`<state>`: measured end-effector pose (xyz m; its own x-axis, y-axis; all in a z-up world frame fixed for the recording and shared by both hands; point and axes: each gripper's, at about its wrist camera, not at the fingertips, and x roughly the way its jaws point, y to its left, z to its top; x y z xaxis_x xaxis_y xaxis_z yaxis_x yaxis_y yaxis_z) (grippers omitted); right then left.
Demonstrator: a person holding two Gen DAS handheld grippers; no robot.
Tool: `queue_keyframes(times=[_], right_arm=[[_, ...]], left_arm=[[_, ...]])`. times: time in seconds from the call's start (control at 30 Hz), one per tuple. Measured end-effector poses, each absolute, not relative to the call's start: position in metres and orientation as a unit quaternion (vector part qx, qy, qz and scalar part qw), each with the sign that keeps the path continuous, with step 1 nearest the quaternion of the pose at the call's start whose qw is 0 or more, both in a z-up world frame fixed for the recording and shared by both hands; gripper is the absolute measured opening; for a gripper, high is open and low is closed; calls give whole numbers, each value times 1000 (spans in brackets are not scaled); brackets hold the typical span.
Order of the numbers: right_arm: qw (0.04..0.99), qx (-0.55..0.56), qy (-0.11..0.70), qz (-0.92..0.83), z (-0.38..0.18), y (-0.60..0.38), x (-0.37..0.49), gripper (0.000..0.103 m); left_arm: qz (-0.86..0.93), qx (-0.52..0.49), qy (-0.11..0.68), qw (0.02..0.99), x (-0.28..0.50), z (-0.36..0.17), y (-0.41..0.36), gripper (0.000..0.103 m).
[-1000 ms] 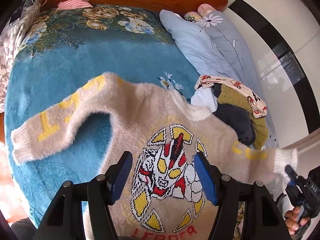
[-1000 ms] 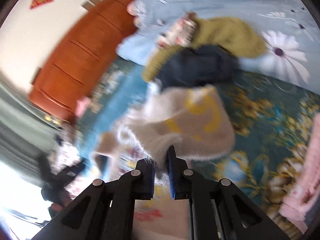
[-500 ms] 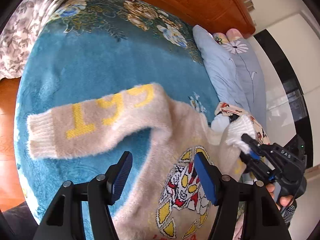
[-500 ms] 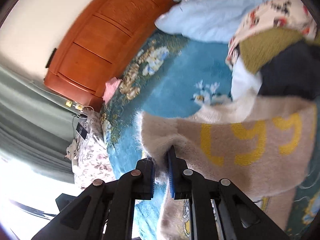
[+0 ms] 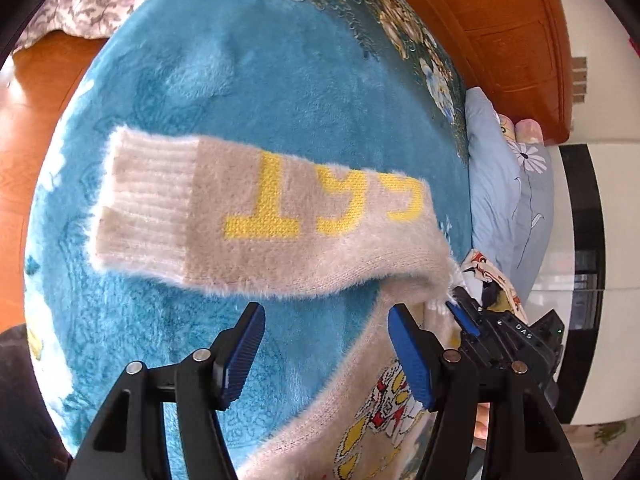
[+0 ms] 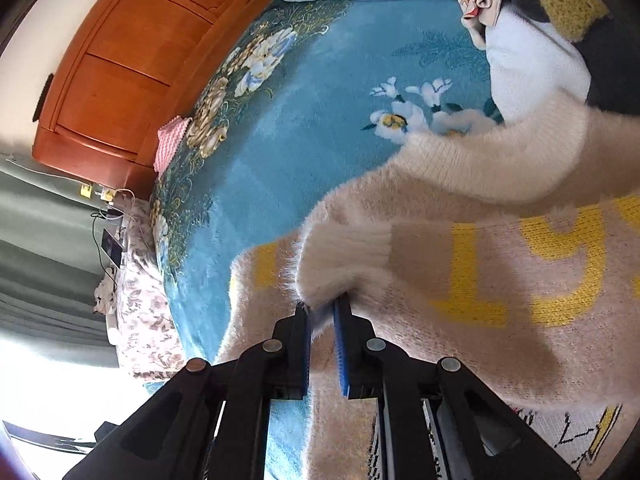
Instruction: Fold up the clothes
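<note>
A fuzzy beige sweater (image 5: 360, 420) with yellow numbers and a robot picture lies on the blue blanket (image 5: 224, 80). Its left sleeve (image 5: 256, 216) lies stretched out flat, cuff to the left. My left gripper (image 5: 326, 348) is open and empty, hovering just below that sleeve. My right gripper (image 6: 322, 320) is shut on the cuff of the right sleeve (image 6: 344, 264), which is folded across the sweater's body (image 6: 500, 280). The right gripper also shows in the left wrist view (image 5: 460, 312), beside the left sleeve's shoulder end.
A pile of other clothes (image 6: 532, 32) lies by the sweater's collar. Pale blue pillows (image 5: 504, 184) lie along the wooden headboard (image 5: 500, 20). A pink folded cloth (image 6: 172, 140) sits at the blanket's far edge. A floral sheet (image 6: 140, 300) hangs at the bedside.
My right gripper has carried the right sleeve cuff across the sweater's body toward the left shoulder. My left gripper, still open, has moved left over the left sleeve.
</note>
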<state>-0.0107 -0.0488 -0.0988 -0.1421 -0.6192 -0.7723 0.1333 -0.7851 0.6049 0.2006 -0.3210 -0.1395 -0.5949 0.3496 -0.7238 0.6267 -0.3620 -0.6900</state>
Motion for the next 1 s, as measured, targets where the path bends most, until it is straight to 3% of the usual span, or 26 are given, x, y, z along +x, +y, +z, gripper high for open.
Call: queue_keyframes(times=[0.23,0.4,0.6,0.77,0.83,0.9,0.97,1.0], right_arm=[[301,628,-208,-687,-117,-59,-6,14],[325,602,-196,-702,-93,-40,5,27],[351,577,-161,-719,-70,-14,27,29],[361,570,-138,-725,-67,3,42,32],[362,570,-129,-726,-69,8,47,32],[362,571,-120,-727,-72,12,49,32],[360,572,-117,-728,-74,17,49,32],[360,572,-120,-727,-74,20,49,32]], left_arm=[[-664,418,616,73,195,-154,-314,68],[-590,350,725,67,194,-175,-315,68],[-473,255,838,97,195,-211,-307,68],[-442,229,857,131,190,-222,-302,66],[-478,246,830,150,184,-213,-305,65],[-528,283,782,171,175,-199,-309,49],[-585,320,720,191,163,-181,-311,25],[-617,339,681,199,156,-169,-310,22]])
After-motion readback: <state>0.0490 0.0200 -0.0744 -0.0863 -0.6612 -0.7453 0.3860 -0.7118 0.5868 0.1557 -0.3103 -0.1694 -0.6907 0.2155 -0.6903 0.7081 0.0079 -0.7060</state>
